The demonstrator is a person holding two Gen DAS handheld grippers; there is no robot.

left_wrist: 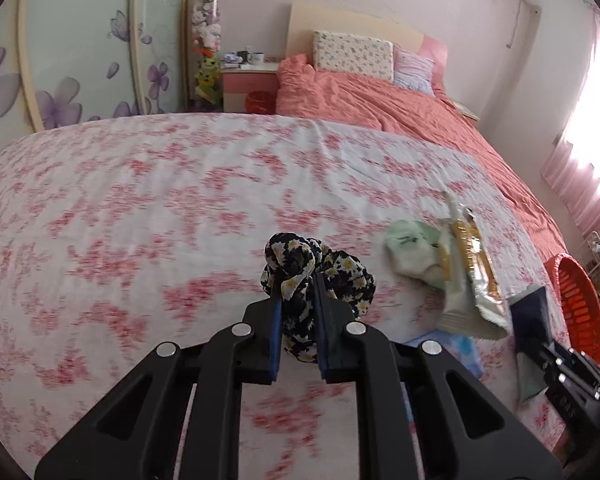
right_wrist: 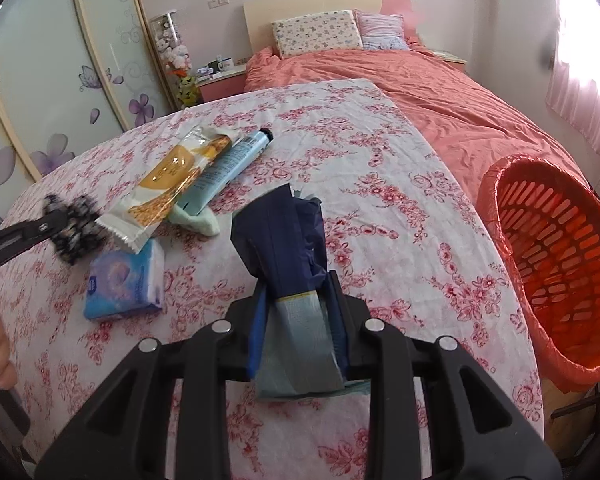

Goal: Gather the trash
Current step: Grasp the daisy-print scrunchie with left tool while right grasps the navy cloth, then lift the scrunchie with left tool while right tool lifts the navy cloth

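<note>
Left gripper clamps a soft floral scrunchie mid-bed; right gripper pinches a light, crinkly navy wrapper at its end, near the bed's right edge by the orange basket.

Past the far edge of the floral tablecloth I see a bed with a coral duvet, and two pillows lean on its pale headboard. On my left the wardrobe doors carry purple flowers. Between wardrobe and bed, a pink nightstand holds a mug, with a clear tube of plush toys just beside it. Pink curtains glow at the right.
</note>
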